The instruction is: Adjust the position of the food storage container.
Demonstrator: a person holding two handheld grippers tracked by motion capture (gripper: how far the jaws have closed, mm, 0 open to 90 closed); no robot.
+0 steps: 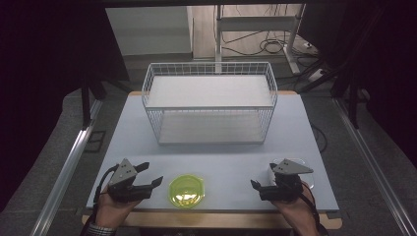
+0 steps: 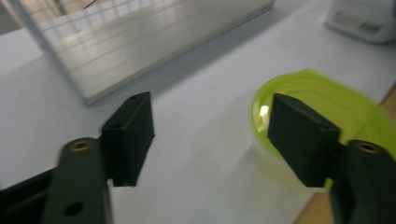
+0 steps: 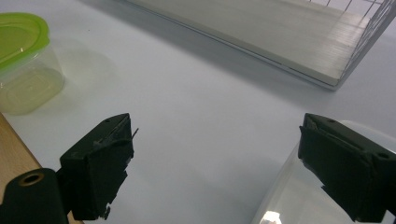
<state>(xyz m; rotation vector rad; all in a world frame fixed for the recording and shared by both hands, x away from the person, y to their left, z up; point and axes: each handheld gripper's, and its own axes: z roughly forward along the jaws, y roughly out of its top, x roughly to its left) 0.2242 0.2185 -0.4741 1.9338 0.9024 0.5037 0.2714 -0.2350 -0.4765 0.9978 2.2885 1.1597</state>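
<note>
Green-lidded tub [image 1: 187,191] sits upright, lid up, beside left tongs [image 1: 153,175].

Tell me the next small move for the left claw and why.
Probably slide the left claw a little toward the green-lidded container so both jaws straddle it, then close. In the left gripper view the jaws stand open with only bare table between them, and the container sits off to one side, partly behind one jaw, not yet gripped.
</note>
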